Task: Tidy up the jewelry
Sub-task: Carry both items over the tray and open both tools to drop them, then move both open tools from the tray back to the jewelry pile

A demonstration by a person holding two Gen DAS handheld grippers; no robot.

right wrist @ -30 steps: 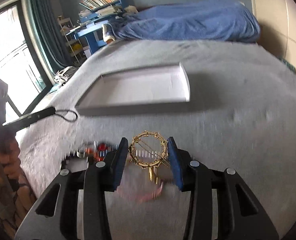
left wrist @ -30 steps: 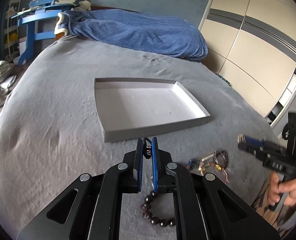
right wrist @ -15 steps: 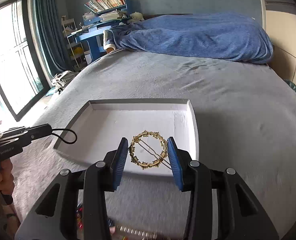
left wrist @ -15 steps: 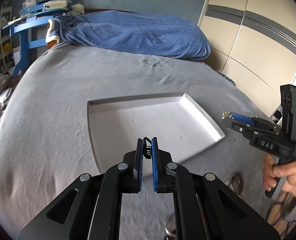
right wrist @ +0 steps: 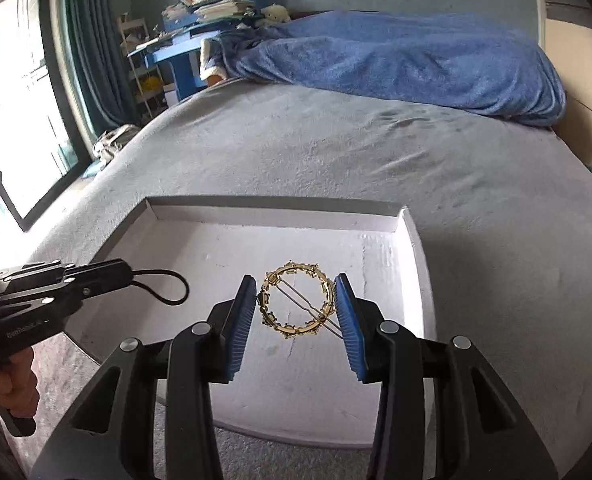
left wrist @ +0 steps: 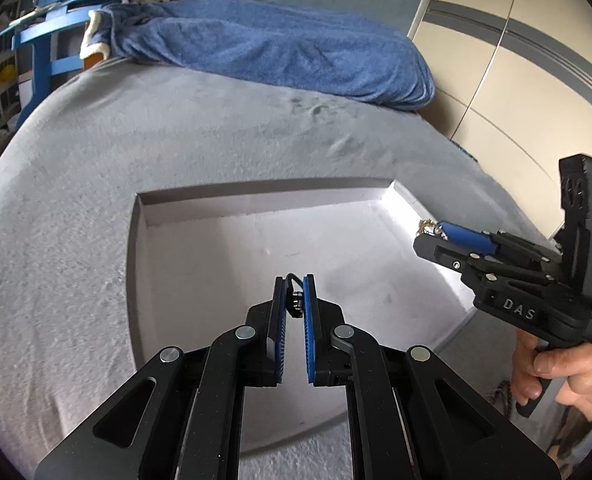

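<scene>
A shallow white tray lies on the grey bed; it also shows in the right wrist view. My left gripper is shut on a dark beaded bracelet by its black cord and hangs over the tray's near middle. The cord loop sticks out of it in the right wrist view. My right gripper is shut on a round gold hair clip, held flat above the tray's right half. In the left wrist view the right gripper sits over the tray's right rim.
A blue blanket lies heaped at the far end of the grey bed. A blue desk with books stands beyond it. A window is at the left, wardrobe doors at the right.
Both grippers have risen from the jewelry pile at the bed's near edge and moved forward over the tray, each still holding its piece. The pile has dropped out of view.
</scene>
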